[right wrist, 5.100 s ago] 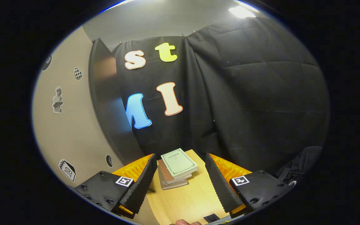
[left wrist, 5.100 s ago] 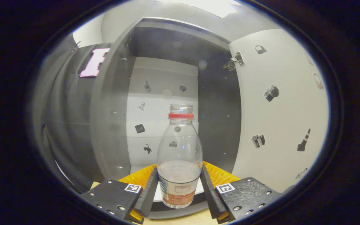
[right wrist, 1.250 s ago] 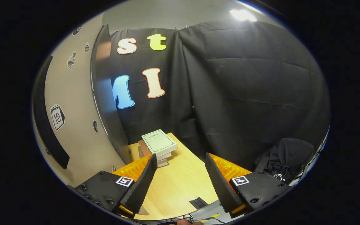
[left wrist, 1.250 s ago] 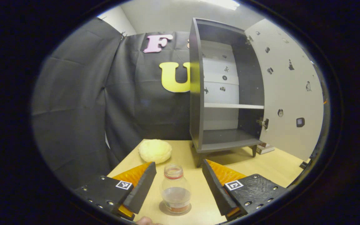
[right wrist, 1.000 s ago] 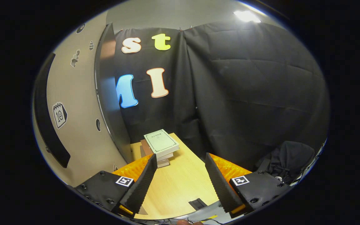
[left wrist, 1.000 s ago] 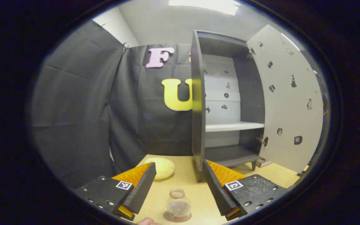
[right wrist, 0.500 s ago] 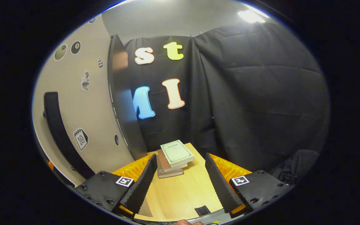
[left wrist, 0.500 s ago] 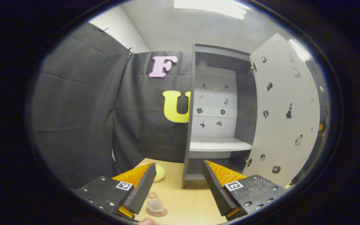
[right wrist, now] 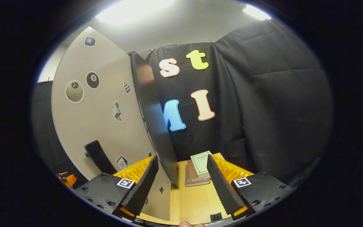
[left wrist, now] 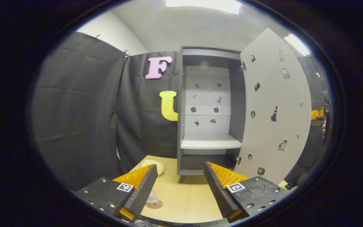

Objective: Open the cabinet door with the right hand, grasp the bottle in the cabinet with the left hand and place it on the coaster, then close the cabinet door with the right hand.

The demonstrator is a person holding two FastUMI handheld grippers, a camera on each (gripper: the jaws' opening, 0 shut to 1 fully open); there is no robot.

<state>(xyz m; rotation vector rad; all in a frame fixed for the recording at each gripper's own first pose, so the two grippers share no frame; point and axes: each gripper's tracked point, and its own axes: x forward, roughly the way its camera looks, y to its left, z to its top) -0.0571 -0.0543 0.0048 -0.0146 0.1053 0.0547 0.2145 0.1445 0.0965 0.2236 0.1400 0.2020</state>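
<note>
My left gripper (left wrist: pixel 178 184) is spread and empty; the bottle (left wrist: pixel 152 200) rests on its coaster (left wrist: pixel 156 205) beside my left finger. My right gripper (right wrist: pixel 181 181), spread, faces the cabinet door (right wrist: pixel 106 119) edge, presumably to close it.

The bottle (left wrist: pixel 152 200), five seconds ago clamped in the left tool (left wrist: pixel 177 186) inside the cabinet (left wrist: pixel 206 110), now stands on the coaster (left wrist: pixel 155 205) on the worktop (left wrist: pixel 184 198), near its left edge. That tool has let go, fingers spread, and has pulled back and up. The right tool (right wrist: pixel 181 183) has swung toward the cabinet door (right wrist: pixel 106 107), whose dark handle (right wrist: pixel 98 156) has come into its view.
</note>
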